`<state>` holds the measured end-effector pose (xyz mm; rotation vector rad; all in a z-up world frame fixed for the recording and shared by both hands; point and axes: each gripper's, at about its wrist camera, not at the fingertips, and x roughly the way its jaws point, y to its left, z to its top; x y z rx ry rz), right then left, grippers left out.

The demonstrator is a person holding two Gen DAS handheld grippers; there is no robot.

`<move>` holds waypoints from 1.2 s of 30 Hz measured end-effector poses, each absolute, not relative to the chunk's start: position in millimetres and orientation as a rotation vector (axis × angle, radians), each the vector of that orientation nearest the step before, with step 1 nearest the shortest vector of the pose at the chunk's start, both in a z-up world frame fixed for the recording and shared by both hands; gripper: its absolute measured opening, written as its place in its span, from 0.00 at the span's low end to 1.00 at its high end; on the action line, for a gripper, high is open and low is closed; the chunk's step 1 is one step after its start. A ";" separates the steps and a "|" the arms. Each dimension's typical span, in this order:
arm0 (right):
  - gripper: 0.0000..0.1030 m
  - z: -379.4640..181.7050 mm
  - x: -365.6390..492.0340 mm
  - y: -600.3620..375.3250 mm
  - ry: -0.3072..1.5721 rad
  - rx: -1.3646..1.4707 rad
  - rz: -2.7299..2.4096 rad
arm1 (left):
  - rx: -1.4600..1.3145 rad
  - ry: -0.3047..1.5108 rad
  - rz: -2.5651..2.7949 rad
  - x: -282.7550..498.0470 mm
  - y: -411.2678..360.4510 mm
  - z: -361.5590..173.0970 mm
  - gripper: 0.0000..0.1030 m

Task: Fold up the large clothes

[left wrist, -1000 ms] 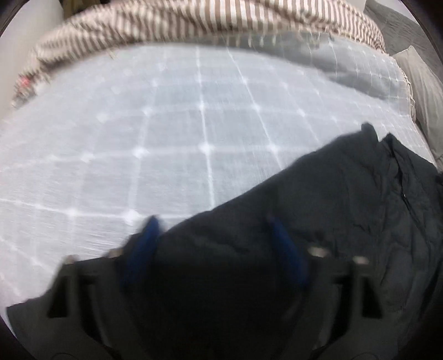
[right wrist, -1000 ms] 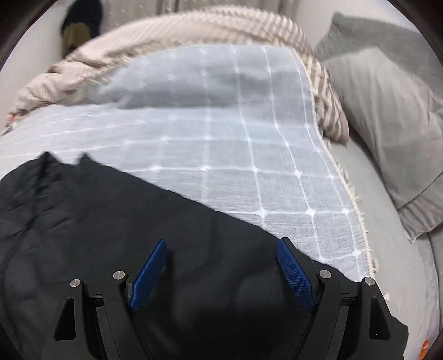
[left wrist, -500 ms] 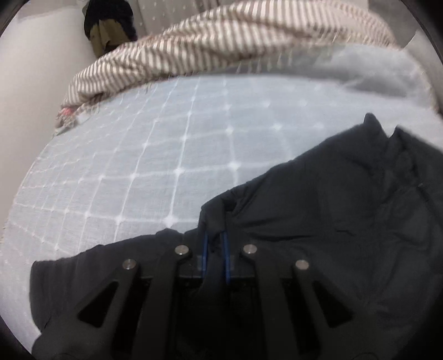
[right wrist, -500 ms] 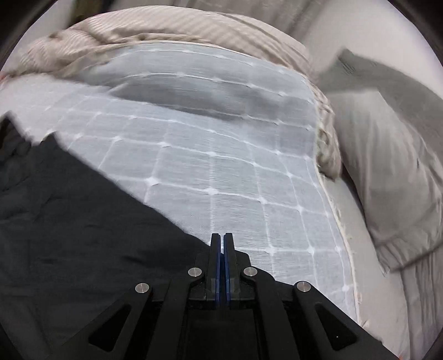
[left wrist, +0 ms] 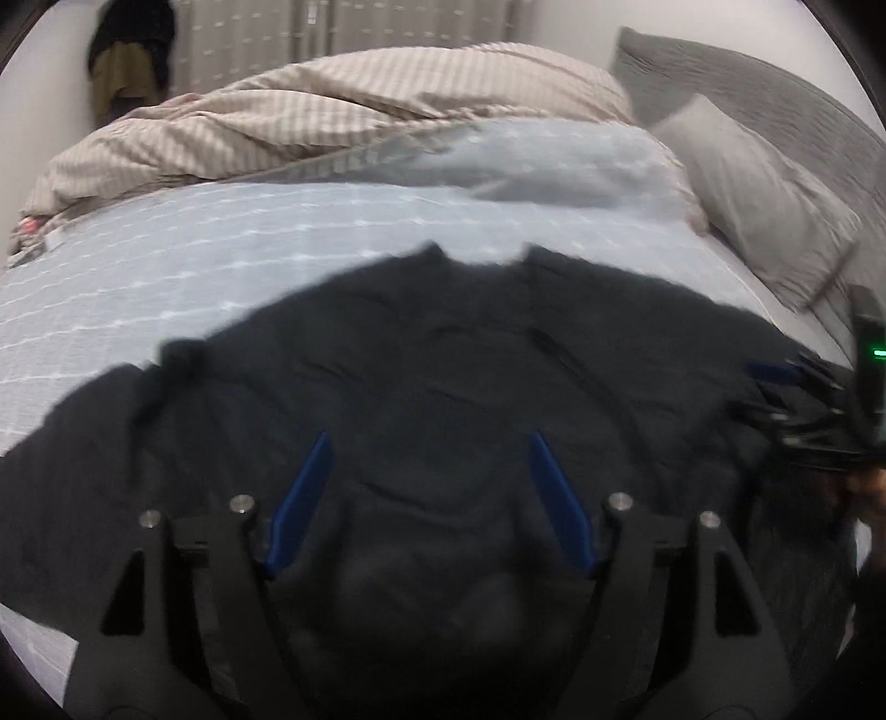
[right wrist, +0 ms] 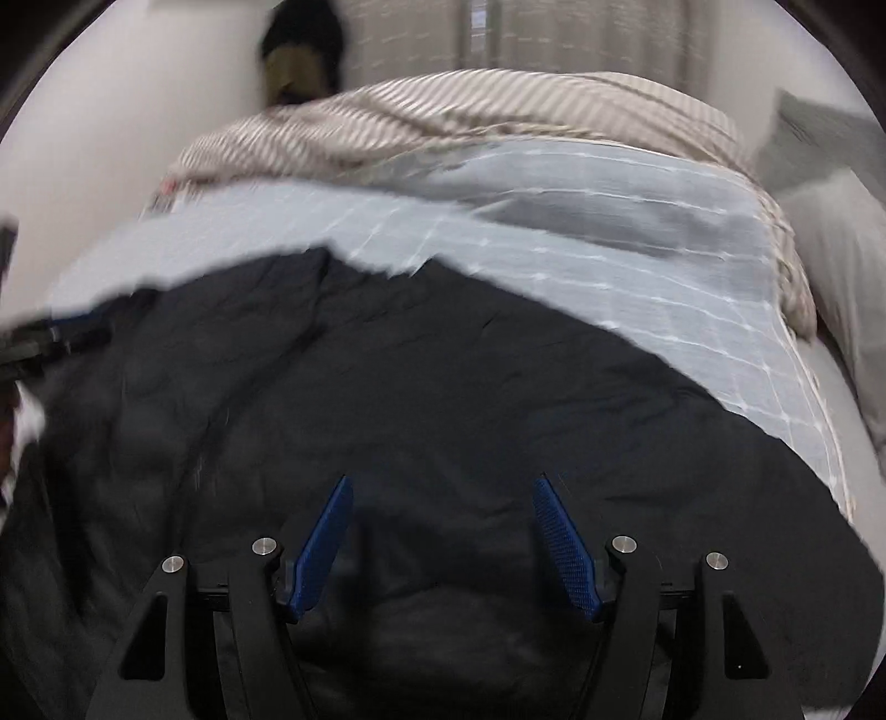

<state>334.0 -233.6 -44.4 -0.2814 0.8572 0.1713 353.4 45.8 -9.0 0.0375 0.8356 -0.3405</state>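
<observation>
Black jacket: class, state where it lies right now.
In both wrist views the black jacket lies spread on the checked blanket, nearer than the striped duvet.

bedroom in home: bed [left wrist: 277, 243] with checked cover, striped duvet [left wrist: 332, 127], grey pillow [left wrist: 764, 210], curtains [right wrist: 554, 33].

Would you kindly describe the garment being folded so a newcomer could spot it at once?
On the bed, a pale blue checked blanket covers the near part. The black jacket lies spread flat on it, the only dark thing there, unlike the striped duvet and grey pillow behind.
</observation>
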 end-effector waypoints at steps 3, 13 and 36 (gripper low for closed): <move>0.67 -80.1 342.8 -273.1 0.965 -0.276 0.081 | 0.071 0.879 -0.338 341.1 40.3 -32.3 0.72; 0.67 -57.6 277.1 -549.3 0.944 0.203 -0.583 | -0.047 0.918 -0.319 313.4 73.8 -50.3 0.72; 0.80 -17.8 200.8 -217.4 0.900 0.013 0.121 | -0.419 0.887 -0.235 223.3 182.7 -31.5 0.78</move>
